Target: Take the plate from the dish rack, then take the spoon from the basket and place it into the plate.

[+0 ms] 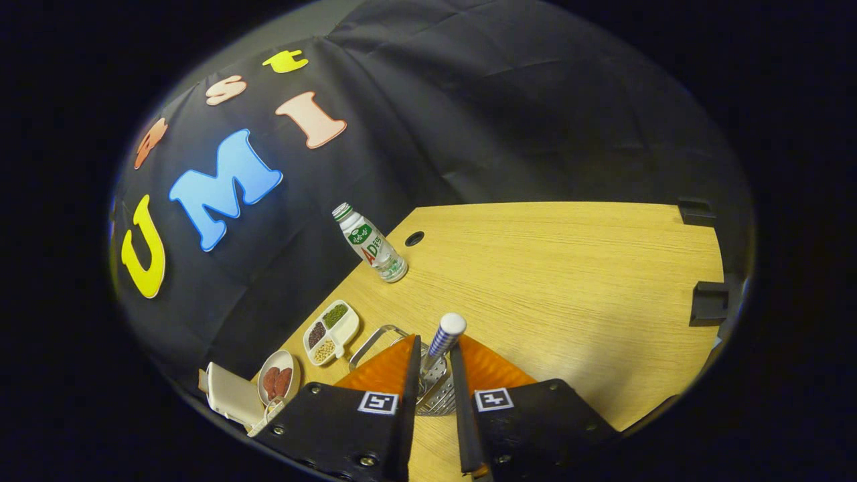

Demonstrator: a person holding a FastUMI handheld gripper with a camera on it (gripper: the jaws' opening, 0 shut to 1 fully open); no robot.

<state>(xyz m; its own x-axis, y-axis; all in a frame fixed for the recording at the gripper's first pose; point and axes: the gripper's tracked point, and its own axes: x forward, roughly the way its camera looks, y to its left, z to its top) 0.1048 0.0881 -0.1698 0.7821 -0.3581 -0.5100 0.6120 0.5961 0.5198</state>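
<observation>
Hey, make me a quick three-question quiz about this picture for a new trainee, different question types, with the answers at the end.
1. True or false: the bottle on the table stands right up against the metal basket.
2. Multiple choice: what sticks up between the gripper fingers? A) a fork B) the striped spoon handle C) a chopstick
3. Short answer: what does the divided tray beyond the fingers hold?

Key
1. False: it stands apart, farther back, near the hole in the table.
2. B: the handle rises from the basket, with a finger close on each side; whether both press on it cannot be told.
3. Beans or grains of different colours, sorted by compartment.
</observation>
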